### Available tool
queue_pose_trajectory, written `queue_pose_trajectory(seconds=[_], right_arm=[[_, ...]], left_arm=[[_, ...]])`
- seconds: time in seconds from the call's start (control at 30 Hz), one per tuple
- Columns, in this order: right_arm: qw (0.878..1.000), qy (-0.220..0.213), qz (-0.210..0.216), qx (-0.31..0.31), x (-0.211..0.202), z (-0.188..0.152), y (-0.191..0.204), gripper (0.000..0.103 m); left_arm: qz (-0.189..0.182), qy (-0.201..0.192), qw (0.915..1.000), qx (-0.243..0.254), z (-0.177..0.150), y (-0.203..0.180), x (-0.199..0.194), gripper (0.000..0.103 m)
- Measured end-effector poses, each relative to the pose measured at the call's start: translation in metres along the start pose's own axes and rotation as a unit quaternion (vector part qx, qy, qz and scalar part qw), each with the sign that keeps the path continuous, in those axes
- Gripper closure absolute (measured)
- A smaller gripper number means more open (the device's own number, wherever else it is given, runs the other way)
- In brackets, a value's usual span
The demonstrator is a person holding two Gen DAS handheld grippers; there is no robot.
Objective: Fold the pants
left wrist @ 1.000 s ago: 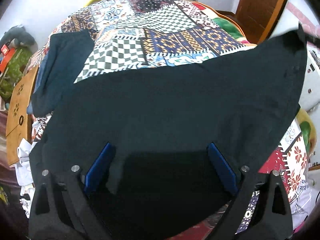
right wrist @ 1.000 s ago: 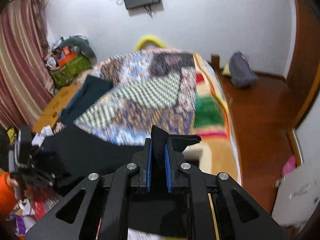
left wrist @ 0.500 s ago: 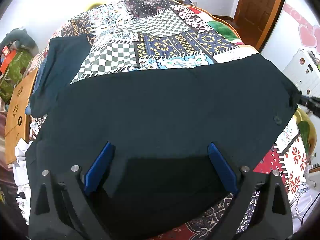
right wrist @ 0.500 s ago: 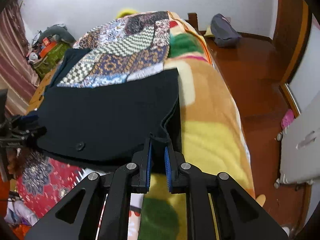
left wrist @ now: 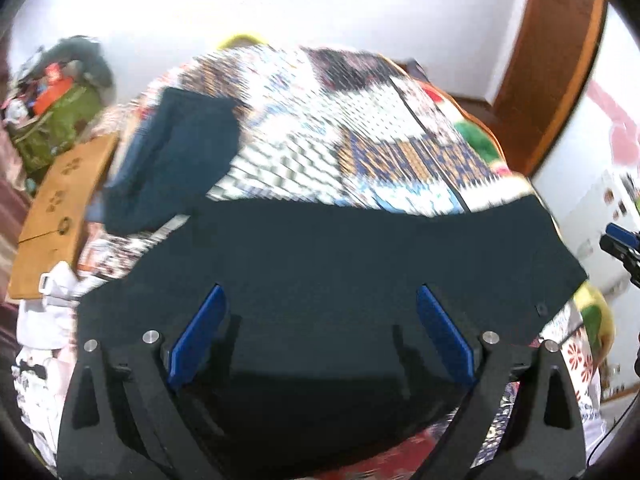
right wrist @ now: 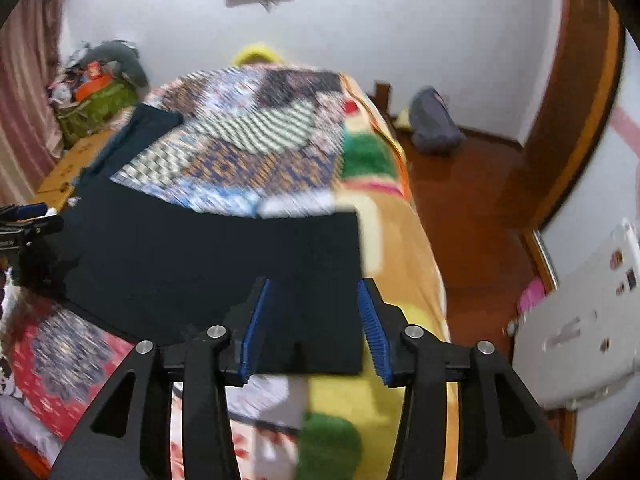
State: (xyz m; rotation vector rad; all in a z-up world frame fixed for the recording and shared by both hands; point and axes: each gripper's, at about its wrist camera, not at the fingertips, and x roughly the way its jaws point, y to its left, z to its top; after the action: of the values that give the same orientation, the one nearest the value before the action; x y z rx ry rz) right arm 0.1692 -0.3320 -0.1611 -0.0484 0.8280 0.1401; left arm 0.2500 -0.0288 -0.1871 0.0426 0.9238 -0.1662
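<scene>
In the left wrist view, the left gripper (left wrist: 320, 344) was held low over the dark pants (left wrist: 340, 264), its blue pads spread wide with nothing clamped between them. The pants were spread flat across the patchwork bedspread (left wrist: 360, 128), with a folded dark garment (left wrist: 176, 160) seen beyond them. In the right wrist view, the right gripper (right wrist: 316, 332) was likewise parted over the pants' near corner (right wrist: 224, 268), gripping nothing, and a grey bag (right wrist: 434, 128) was seen on the wooden floor (right wrist: 472, 208).
</scene>
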Motion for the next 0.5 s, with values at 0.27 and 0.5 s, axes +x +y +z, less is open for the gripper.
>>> queue_pose_trajectory(seconds=[0.27,0.5], right_arm=[[0.993,-0.054,0.078,-0.072,-0.003,0.051,0.088,0.055],[0.978,-0.045,0.158,-0.125,0.031,0.078,0.169,0.055]], left_arm=[[0.079,-0.066,0.9931,-0.056,-0.002,0.102,-0.049,0.005],[0.138,-0.032,0.9818,-0.126,-0.022,0.204,-0.043,0.005]])
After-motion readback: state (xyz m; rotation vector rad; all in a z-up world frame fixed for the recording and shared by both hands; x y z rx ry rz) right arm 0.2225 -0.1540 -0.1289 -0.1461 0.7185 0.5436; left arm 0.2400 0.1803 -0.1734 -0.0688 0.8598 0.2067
